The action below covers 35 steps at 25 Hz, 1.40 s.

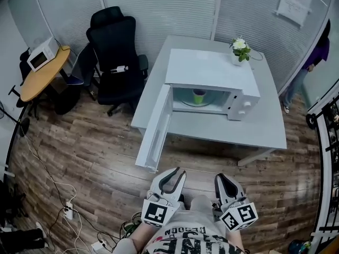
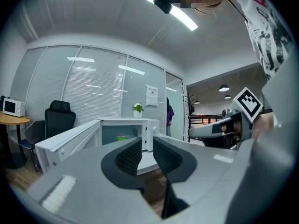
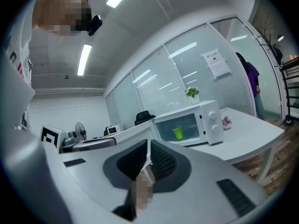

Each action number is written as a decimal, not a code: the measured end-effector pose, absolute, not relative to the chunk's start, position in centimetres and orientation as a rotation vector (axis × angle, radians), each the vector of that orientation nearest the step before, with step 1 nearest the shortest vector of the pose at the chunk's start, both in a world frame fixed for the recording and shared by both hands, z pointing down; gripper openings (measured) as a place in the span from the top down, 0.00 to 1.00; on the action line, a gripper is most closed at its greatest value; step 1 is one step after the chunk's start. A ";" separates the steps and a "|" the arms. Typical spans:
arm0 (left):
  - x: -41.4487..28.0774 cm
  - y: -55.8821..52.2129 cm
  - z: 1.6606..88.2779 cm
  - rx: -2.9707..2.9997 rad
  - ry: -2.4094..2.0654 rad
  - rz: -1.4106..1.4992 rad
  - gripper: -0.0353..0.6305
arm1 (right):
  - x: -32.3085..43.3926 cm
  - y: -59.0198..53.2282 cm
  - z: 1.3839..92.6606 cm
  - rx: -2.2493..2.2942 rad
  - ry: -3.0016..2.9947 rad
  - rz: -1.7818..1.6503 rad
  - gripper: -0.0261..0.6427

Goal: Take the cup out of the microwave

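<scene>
Well, we see the green cup (image 1: 199, 96) inside the open microwave (image 1: 212, 70) mid-bench (image 1: 265, 126), far beyond the left hand-held gripper (image 1: 176, 172), parted and empty, and the right hand-held gripper (image 1: 228, 178), closed and empty. The door (image 1: 156, 131) overhangs the bench's near-left edge.

A small bright-green cup (image 1: 199, 96) stands upright inside the white microwave (image 1: 209, 70), roughly at the middle of its pale teal cavity, resting on the round turntable (image 1: 186, 101). The microwave sits on the light grey worktop (image 1: 265, 131), nearer the far edge than the near one. Its door (image 1: 155, 131) is hinged on the left and swung wide open, reaching out past the worktop's near-left corner. Two round knobs (image 3: 214, 122) sit on the control panel at the right of the cavity.
</scene>
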State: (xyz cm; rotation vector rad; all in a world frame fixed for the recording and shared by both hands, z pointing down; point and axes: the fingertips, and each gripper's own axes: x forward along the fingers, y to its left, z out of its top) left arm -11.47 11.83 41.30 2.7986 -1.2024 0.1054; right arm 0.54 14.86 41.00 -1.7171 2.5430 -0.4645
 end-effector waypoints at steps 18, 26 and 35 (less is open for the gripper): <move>-7.8 5.7 42.6 2.748 -1.190 0.129 0.83 | 3.9 8.7 42.7 -1.730 2.539 -0.555 0.92; -4.6 1.0 41.6 2.731 -1.278 0.103 0.83 | 7.8 3.6 41.7 -1.676 2.592 -0.511 0.92; -1.6 -2.3 41.5 2.724 -1.394 0.057 0.83 | 11.3 -0.2 41.3 -1.590 2.638 -0.494 0.92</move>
